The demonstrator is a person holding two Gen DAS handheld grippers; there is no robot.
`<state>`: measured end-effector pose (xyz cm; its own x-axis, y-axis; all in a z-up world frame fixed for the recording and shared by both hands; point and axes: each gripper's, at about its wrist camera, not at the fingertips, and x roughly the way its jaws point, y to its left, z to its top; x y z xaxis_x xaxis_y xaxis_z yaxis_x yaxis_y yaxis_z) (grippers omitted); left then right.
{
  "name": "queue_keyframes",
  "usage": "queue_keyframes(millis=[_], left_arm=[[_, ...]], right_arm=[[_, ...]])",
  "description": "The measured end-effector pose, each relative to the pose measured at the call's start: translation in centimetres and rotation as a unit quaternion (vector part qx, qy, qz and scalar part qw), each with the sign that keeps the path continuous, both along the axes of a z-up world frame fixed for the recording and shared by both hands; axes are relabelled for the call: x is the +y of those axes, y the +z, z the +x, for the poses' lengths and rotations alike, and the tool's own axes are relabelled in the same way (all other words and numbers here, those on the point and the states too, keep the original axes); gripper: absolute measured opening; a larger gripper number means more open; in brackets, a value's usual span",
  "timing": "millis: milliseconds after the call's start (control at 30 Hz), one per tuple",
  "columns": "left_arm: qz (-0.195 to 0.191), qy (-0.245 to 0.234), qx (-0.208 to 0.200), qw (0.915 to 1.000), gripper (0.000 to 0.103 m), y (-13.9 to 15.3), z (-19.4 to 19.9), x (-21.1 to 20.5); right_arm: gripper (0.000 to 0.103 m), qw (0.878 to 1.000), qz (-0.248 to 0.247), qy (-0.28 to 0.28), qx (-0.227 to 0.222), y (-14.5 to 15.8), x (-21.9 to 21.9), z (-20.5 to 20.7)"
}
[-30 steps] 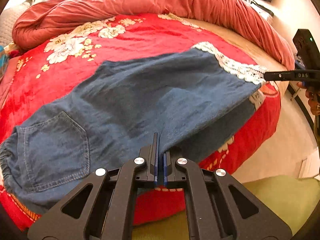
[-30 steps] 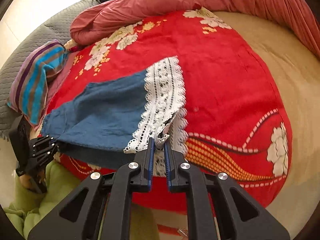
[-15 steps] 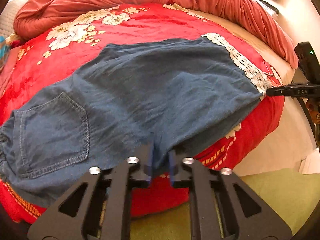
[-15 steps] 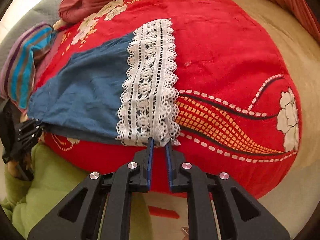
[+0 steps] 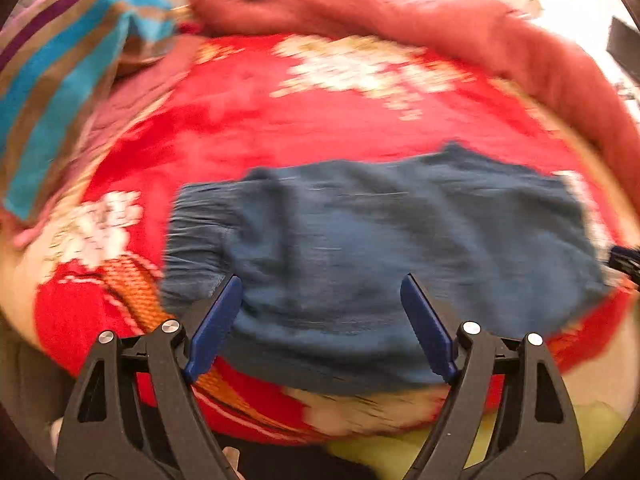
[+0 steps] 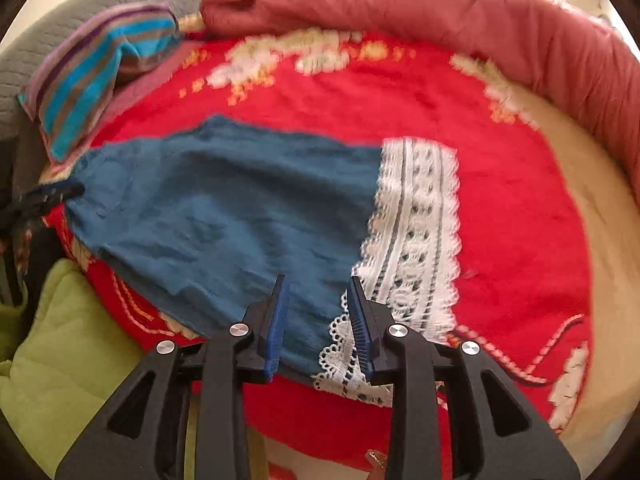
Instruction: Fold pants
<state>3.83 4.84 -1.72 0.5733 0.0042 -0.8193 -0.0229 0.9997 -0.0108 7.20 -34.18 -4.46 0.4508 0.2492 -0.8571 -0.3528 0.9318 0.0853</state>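
Blue denim pants [image 5: 380, 248] with a white lace cuff [image 6: 416, 232] lie flat on the red floral blanket [image 5: 280, 120], folded leg over leg, waistband [image 5: 192, 236] to the left in the left wrist view. My left gripper [image 5: 320, 300] is wide open over the near edge of the pants, holding nothing. My right gripper [image 6: 316, 300] is open, its jaws either side of the near edge next to the lace cuff. The left gripper shows at the left edge of the right wrist view [image 6: 44, 196]. Both views are motion-blurred.
A rolled pink-red quilt [image 6: 400, 4] runs along the far side of the bed. A striped cloth [image 5: 60, 60] lies at the far left. A green cloth [image 6: 52, 352] lies below the bed's near edge. Bare beige mattress [image 6: 608, 240] shows to the right.
Both grippers opened and let go of the pants, which now lie flat on the blanket. The left gripper swung left toward the waistband end; the right pulled back slightly.
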Motion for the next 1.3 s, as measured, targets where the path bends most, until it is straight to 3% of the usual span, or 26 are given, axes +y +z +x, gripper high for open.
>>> queue_keyframes(millis=[67, 200, 300, 400, 500, 633, 833, 1033, 1067, 1100, 1167, 1200, 1300], left_arm=[[0.006, 0.017, 0.001, 0.9998, 0.074, -0.7, 0.9, 1.2], [0.014, 0.017, 0.01, 0.9997, 0.073, -1.3, 1.9, 1.3], [0.027, 0.008, 0.006, 0.9996, 0.073, -0.3, 1.2, 0.6], [0.025, -0.006, -0.019, 0.9995, 0.075, 2.2, 0.4, -0.4], [0.025, -0.032, -0.046, 0.9981, 0.079, 4.5, 1.0, -2.2], [-0.022, -0.085, -0.038, 0.9954, 0.079, 5.4, 5.1, -5.2], [-0.071, -0.105, 0.019, 0.9917, 0.079, 1.9, 12.9, -8.5], [-0.116, -0.123, 0.07, 0.9831, 0.078, -2.6, 16.5, -10.2], [-0.123, -0.121, 0.078, 0.9819, 0.071, -3.2, 16.7, -10.3], [-0.125, -0.118, 0.084, 0.9815, 0.052, -3.8, 16.7, -10.7], [-0.117, -0.135, 0.077, 0.9808, 0.029, -3.9, 16.1, -11.6], [-0.125, -0.144, 0.077, 0.9786, 0.008, -3.8, 16.0, -11.8], [-0.114, -0.147, 0.052, 0.9811, 0.007, -2.2, 15.4, -12.4]], right_arm=[[0.027, 1.0, -0.002, -0.008, 0.026, -1.4, -1.2, 0.1], [0.026, 0.999, 0.028, -0.011, 0.033, -1.8, -2.4, 0.0], [0.033, 0.999, 0.01, 0.013, 0.032, -1.5, -1.5, -0.1], [0.034, 0.999, 0.047, 0.021, 0.007, 0.8, -2.1, 0.1], [0.039, 0.998, 0.055, -0.006, -0.041, 2.8, -3.4, 1.9], [0.039, 0.993, 0.097, -0.048, -0.049, 3.4, -5.7, 6.1], [0.04, 0.99, 0.118, -0.074, -0.015, 1.2, -7.7, 12.3], [0.042, 0.985, 0.157, -0.059, 0.041, -1.9, -7.4, 15.0], [0.043, 0.984, 0.164, -0.056, 0.046, -2.5, -7.3, 15.1], [0.04, 0.984, 0.165, -0.052, 0.045, -2.7, -7.3, 15.2], [0.024, 0.984, 0.172, -0.031, 0.041, -2.6, -7.0, 14.6], [0.02, 0.983, 0.178, -0.021, 0.033, -2.3, -6.8, 14.2], [0.018, 0.986, 0.167, -0.014, -0.018, -0.2, -6.9, 13.1]])
